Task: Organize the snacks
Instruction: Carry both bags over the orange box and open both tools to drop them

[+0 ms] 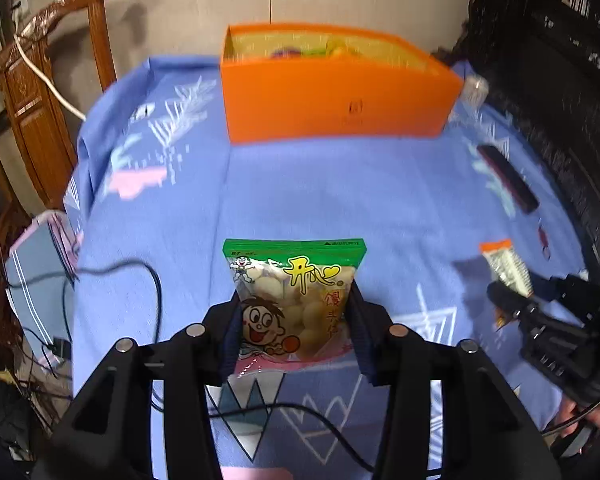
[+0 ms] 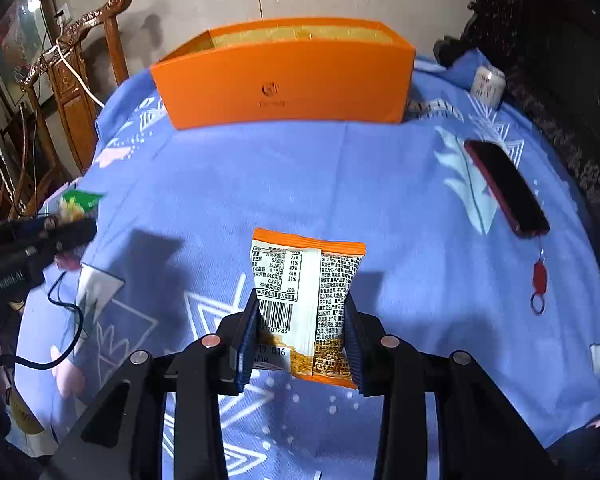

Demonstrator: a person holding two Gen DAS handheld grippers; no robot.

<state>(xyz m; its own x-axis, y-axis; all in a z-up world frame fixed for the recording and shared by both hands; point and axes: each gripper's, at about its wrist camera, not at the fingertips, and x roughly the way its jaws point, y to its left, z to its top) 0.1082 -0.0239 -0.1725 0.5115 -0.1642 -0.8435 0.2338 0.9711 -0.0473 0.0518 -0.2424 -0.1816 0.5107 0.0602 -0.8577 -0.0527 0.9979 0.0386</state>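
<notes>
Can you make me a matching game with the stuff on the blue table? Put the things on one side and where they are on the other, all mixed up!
Things:
1. green snack bag
2. orange snack packet
3. orange box
4. phone

Places:
A. lying flat near the right edge of the blue cloth
B. standing at the far end of the table
C. held between the fingers of the left gripper
D. held between the fingers of the right gripper

Pairs: 1-C, 2-D, 3-B, 4-A
</notes>
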